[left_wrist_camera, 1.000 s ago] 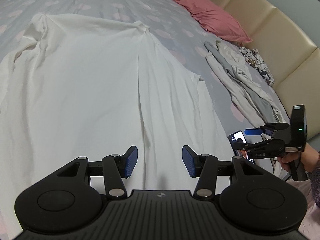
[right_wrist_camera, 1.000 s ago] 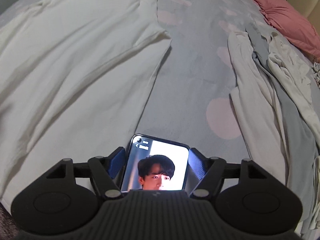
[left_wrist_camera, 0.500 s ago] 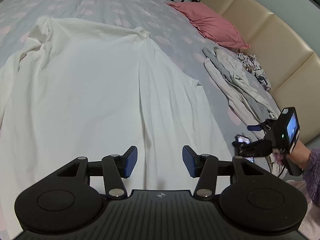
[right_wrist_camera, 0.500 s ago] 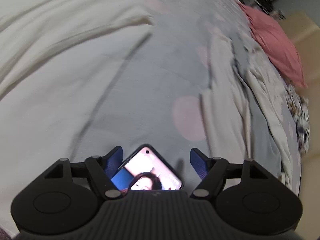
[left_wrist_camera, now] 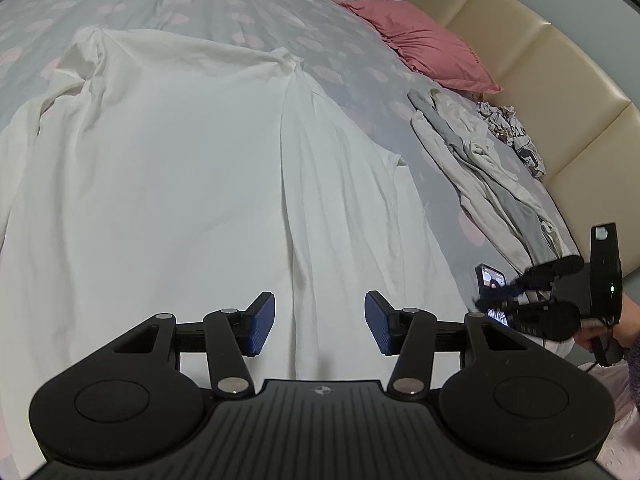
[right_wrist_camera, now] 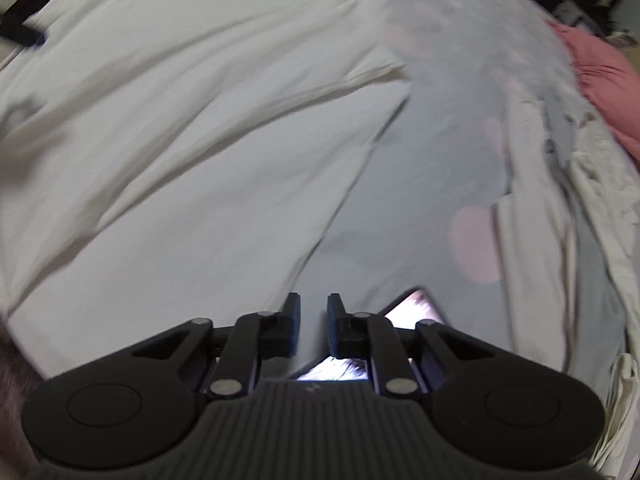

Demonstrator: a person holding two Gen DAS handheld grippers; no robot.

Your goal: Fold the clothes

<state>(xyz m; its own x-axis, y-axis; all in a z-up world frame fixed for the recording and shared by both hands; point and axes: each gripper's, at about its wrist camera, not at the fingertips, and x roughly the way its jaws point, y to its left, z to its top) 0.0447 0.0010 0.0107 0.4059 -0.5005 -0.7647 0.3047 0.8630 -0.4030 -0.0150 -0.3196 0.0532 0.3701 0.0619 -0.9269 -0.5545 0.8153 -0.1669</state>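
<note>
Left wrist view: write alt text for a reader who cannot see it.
The open left tool hovers over a white garment spread on a dotted grey bed. At right, the right tool, a phone, crumpled clothes, a pink pillow.

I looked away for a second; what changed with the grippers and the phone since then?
The right gripper let go of the phone, closed its fingers to a narrow gap and shifted left; the phone now lies to its right. The left gripper stayed open over the white garment, which lies unchanged.
</note>
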